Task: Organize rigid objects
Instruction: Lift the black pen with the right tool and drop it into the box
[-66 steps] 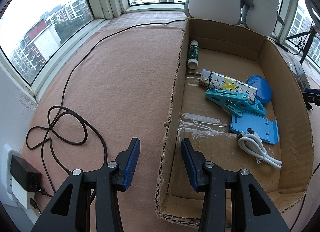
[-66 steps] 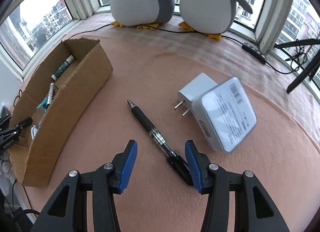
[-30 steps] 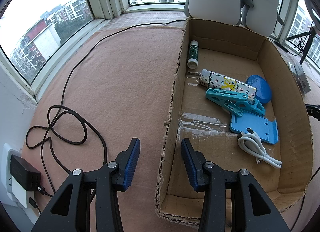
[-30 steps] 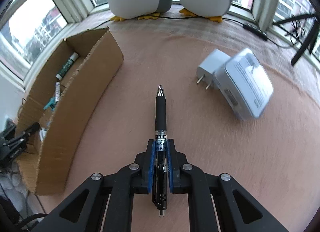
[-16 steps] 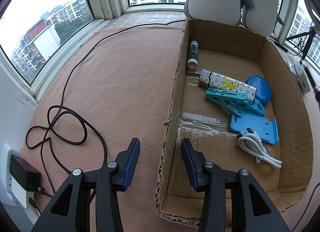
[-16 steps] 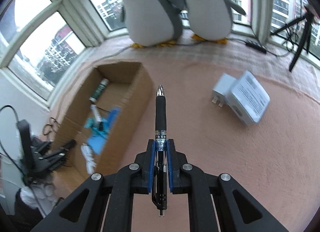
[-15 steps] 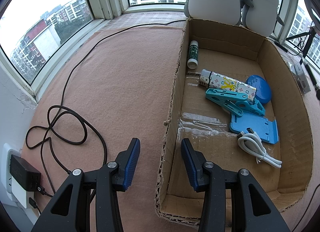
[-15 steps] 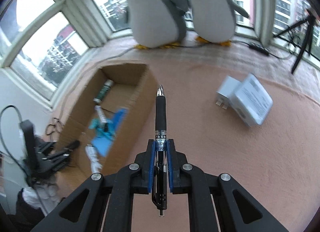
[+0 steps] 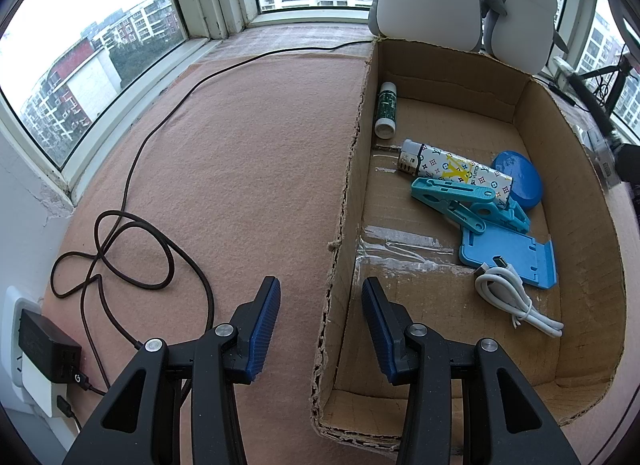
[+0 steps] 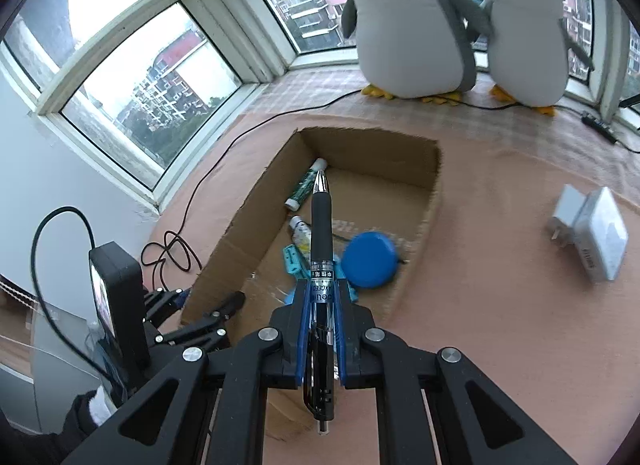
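My right gripper (image 10: pixel 322 297) is shut on a black pen (image 10: pixel 321 225) and holds it in the air above the open cardboard box (image 10: pixel 434 185), tip pointing forward. The box (image 9: pixel 344 185) holds a green glue stick (image 9: pixel 387 111), a patterned lighter (image 9: pixel 456 167), a teal clip (image 9: pixel 460 201), a blue round disc (image 9: pixel 518 179), a blue phone stand (image 9: pixel 508 251) and a white cable (image 9: pixel 508 297). My left gripper (image 9: pixel 320 329) is open and empty, straddling the box's near left wall. A white charger (image 10: pixel 592 233) lies on the mat right of the box.
Two plush penguins (image 10: pixel 412 25) stand on the sill behind the box. A dark cord (image 9: pixel 132 233) loops on the pink mat to the left, running to a wall adapter (image 9: pixel 44 349). Windows surround the mat. A power strip (image 10: pixel 598 125) lies at the far right.
My right gripper shut on the pen, lifted it off the mat and carried it left to above the box. My left gripper has not moved.
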### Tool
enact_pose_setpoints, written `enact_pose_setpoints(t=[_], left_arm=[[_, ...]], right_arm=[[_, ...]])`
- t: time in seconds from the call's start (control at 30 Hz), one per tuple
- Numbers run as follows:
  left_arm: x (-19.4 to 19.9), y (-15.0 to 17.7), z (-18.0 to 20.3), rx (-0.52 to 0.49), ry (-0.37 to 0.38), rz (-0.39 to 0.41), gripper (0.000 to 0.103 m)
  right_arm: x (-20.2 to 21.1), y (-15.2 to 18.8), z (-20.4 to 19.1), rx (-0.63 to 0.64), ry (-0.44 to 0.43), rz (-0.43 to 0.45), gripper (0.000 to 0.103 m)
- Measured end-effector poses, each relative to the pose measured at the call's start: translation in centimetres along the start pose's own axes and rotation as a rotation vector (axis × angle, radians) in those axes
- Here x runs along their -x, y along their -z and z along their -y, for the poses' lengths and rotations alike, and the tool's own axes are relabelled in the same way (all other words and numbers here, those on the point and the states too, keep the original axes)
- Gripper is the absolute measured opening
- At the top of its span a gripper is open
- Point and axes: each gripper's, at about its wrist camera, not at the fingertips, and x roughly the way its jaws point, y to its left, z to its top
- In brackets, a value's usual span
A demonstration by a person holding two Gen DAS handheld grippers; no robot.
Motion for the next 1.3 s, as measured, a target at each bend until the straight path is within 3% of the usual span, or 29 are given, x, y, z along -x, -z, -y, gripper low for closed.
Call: enact_pose_setpoints(t=[0.4, 0.8, 0.93, 1.3], left_arm=[[0.0, 0.0, 0.0, 0.000, 0.000, 0.000, 0.046], [0.0, 0.0, 0.0, 0.000, 0.000, 0.000, 0.046], [0.0, 0.1, -0.1, 0.001, 0.001, 0.001, 0.046], [0.0, 0.1, -0.1, -0.001, 0.001, 0.001, 0.046]], right_arm=[[-4.3, -0.4, -0.7, -0.024, 0.043, -0.051, 0.010], [-5.4, -0.4, -0.4, -0.018, 0.064, -0.075, 0.011], [-5.0, -0.4, -0.7, -0.011, 0.060, -0.049, 0.045], [-3.0, -0.3, -0.8, -0.007, 0.044, 0.003, 0.045]])
